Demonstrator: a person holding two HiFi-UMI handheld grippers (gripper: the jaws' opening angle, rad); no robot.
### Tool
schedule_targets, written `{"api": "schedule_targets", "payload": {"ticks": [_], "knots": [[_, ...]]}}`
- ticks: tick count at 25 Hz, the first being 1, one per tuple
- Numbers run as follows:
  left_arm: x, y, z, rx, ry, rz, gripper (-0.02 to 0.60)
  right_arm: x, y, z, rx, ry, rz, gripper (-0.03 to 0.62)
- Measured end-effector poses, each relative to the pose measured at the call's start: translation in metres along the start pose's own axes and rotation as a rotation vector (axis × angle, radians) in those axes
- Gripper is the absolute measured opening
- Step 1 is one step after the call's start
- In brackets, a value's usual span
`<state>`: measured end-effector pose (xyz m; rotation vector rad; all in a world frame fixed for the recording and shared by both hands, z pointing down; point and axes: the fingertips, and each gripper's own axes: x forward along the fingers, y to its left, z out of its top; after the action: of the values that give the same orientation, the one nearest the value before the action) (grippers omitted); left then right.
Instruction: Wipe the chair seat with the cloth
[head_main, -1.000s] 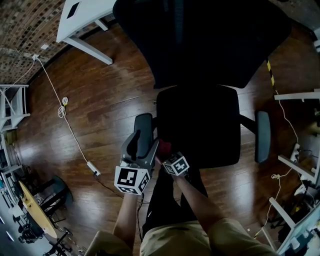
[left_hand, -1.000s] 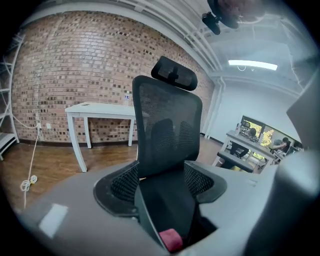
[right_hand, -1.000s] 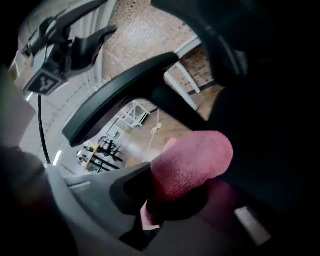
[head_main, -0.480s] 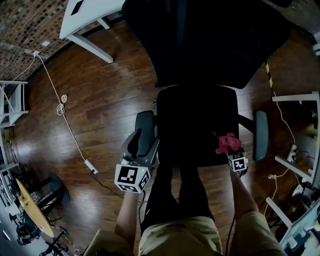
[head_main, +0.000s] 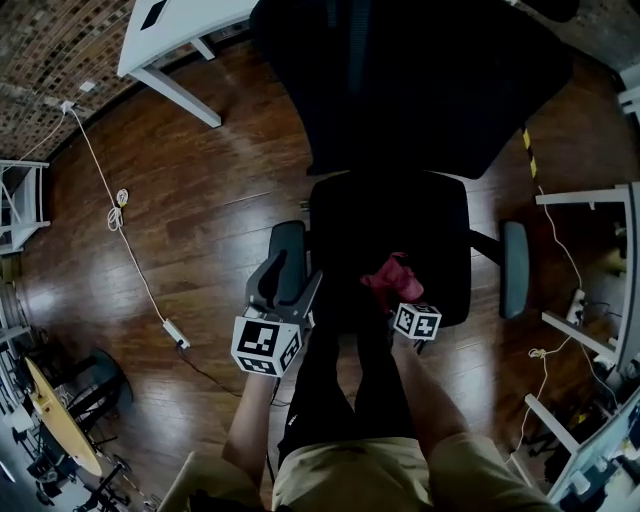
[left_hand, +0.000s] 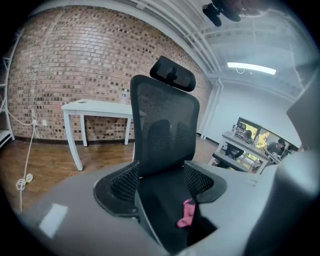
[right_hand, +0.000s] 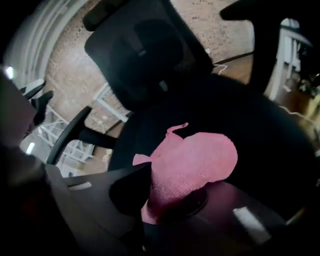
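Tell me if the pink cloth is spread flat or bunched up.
Bunched: the pink cloth is a crumpled wad pinched in the right gripper over the chair seat.

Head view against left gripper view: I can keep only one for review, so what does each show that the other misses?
Only the head view shows both grippers together: the left gripper open by an armrest, and the right gripper shut on the pink cloth. It also shows the person's legs and a floor cable. Only the left gripper view shows the headrest, a ceiling light and distant desks. Both show the chair seat with the cloth on it, and the white table.
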<state>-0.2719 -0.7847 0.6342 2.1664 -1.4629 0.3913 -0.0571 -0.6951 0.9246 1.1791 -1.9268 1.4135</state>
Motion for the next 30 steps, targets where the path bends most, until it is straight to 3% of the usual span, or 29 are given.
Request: {"api": "schedule_targets", "payload": {"ticks": [2, 4, 6, 8, 11, 13, 17, 18, 20, 23, 26, 30], "knots": [[0.001, 0.006, -0.001, 0.003, 0.002, 0.010, 0.268, 0.040, 0.090, -0.040, -0.090, 0.114, 0.215, 0.040], [-0.002, 0.010, -0.002, 0.006, 0.009, 0.020, 0.268, 0.060, 0.169, -0.088, -0.260, 0.289, 0.431, 0.040], [-0.007, 0.012, -0.003, 0.014, 0.021, 0.024, 0.268, 0.067, 0.204, -0.122, -0.408, 0.420, 0.531, 0.040], [-0.012, 0.017, -0.003, 0.015, 0.030, 0.022, 0.268, 0.071, 0.191, -0.128, -0.444, 0.449, 0.480, 0.040], [-0.017, 0.027, -0.006, -0.028, 0.025, 0.029, 0.268, 0.057, 0.138, -0.106, -0.344, 0.396, 0.397, 0.041], [-0.015, 0.027, -0.011, -0.051, 0.024, 0.030, 0.268, 0.033, 0.067, -0.095, -0.354, 0.421, 0.255, 0.040], [-0.001, 0.002, -0.016, -0.050, 0.032, -0.015, 0.268, -0.065, -0.113, -0.037, -0.317, 0.406, -0.140, 0.040], [0.002, -0.004, -0.015, -0.052, 0.030, -0.025, 0.271, -0.094, -0.147, -0.021, -0.297, 0.390, -0.199, 0.040], [0.006, -0.012, -0.012, -0.070, 0.015, -0.033, 0.272, -0.130, -0.190, -0.006, -0.337, 0.403, -0.229, 0.041], [0.012, -0.012, -0.013, -0.099, 0.004, -0.034, 0.272, -0.131, -0.203, -0.008, -0.446, 0.474, -0.248, 0.040], [0.013, -0.012, -0.015, -0.095, 0.009, -0.035, 0.272, -0.114, -0.186, -0.011, -0.342, 0.398, -0.293, 0.031], [0.010, -0.009, -0.013, -0.078, 0.014, -0.028, 0.272, -0.054, -0.082, -0.043, -0.235, 0.258, -0.034, 0.032]]}}
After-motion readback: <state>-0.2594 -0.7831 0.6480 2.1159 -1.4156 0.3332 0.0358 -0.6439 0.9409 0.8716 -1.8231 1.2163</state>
